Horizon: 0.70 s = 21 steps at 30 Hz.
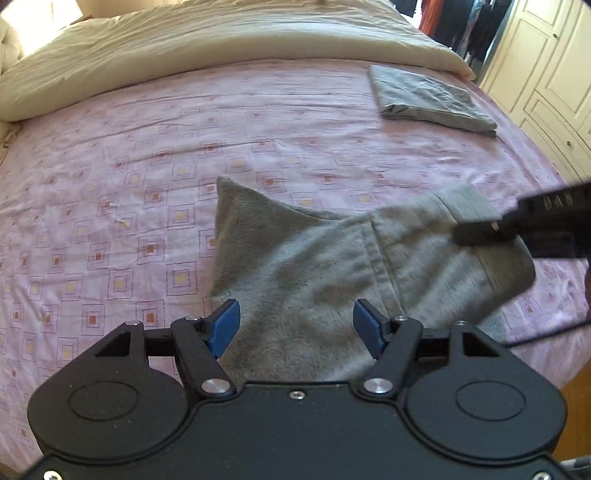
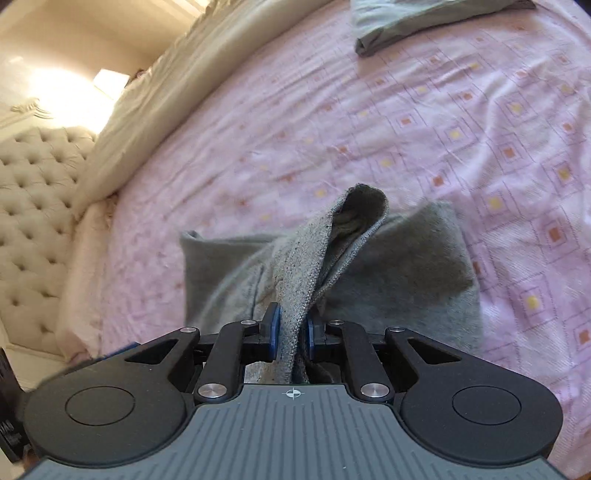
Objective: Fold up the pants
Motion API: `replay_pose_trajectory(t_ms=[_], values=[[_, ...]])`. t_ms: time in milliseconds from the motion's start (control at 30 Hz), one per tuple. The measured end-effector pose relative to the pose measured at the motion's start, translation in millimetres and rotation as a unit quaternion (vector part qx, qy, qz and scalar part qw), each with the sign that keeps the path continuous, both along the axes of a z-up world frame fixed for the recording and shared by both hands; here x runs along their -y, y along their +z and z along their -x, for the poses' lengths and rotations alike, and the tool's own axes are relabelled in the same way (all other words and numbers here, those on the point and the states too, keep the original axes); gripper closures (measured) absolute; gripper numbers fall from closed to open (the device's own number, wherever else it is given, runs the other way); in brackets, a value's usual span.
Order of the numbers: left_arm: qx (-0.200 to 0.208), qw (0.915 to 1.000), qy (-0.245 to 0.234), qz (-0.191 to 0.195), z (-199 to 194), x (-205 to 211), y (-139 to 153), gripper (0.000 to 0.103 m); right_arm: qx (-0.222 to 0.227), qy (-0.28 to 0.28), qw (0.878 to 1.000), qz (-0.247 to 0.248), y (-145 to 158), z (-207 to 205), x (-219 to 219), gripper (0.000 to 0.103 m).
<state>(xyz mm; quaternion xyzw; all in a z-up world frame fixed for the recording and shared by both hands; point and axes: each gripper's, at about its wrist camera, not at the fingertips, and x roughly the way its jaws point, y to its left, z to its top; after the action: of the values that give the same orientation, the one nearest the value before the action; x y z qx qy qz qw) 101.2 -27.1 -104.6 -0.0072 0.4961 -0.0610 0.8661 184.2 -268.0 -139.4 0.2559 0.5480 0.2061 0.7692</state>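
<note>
Grey pants [image 1: 303, 266] lie bunched on the pink patterned bed sheet [image 1: 147, 155]. My left gripper [image 1: 296, 325] hovers over their near end, open, its blue pads [image 1: 223, 326] wide apart with fabric below and nothing pinched. At the right edge of the left wrist view, my right gripper [image 1: 480, 232] grips a raised corner of the pants. In the right wrist view the right gripper [image 2: 291, 325] is shut on a fold of the pants [image 2: 406, 266], and the cloth rises from the bed in a ridge ahead of the pads.
A folded grey garment [image 1: 432, 98] lies at the far right of the bed, also visible as the folded garment [image 2: 406, 22]. A cream duvet [image 1: 184, 55] covers the far side. A tufted headboard [image 2: 29, 206] stands left; wardrobe doors [image 1: 546, 74] stand right.
</note>
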Motion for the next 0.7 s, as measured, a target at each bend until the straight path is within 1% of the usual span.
replay_pose_trajectory(t_ms=[67, 133, 167, 267, 300, 367, 467, 567, 633, 700], values=[[0.004, 0.9999, -0.010, -0.007, 15, 4, 1, 0.034, 0.010, 0.008, 1.000, -0.019, 13, -10, -8, 0.089], [-0.008, 0.9996, -0.023, -0.011, 27, 8, -2, 0.033, 0.014, 0.021, 0.999, -0.036, 21, -22, -17, 0.089], [-0.021, 0.9990, -0.035, -0.016, 31, 10, -6, 0.033, 0.018, 0.028, 0.999, -0.040, 24, -26, -23, 0.089], [-0.050, 0.9942, -0.092, -0.027, 44, 20, -17, 0.033, 0.024, 0.053, 0.997, -0.051, 27, -40, -45, 0.089], [-0.052, 0.9909, -0.117, -0.039, 50, 27, -20, 0.033, 0.022, 0.058, 0.996, -0.059, 27, -43, -50, 0.089], [-0.043, 0.9841, -0.160, -0.064, 60, 39, -24, 0.033, 0.021, 0.070, 0.995, -0.072, 29, -45, -60, 0.089], [-0.017, 0.9698, -0.230, -0.078, 71, 64, -23, 0.033, 0.030, 0.086, 0.993, -0.072, 35, -42, -68, 0.089], [0.020, 0.9584, -0.269, -0.094, 68, 94, -26, 0.029, 0.030, 0.088, 0.993, -0.069, 38, -42, -69, 0.089], [0.035, 0.9562, -0.272, -0.102, 60, 111, -33, 0.025, 0.025, 0.085, 0.994, -0.069, 37, -43, -69, 0.089], [0.048, 0.9596, -0.250, -0.120, 49, 125, -43, 0.025, 0.022, 0.082, 0.994, -0.068, 36, -44, -66, 0.089]])
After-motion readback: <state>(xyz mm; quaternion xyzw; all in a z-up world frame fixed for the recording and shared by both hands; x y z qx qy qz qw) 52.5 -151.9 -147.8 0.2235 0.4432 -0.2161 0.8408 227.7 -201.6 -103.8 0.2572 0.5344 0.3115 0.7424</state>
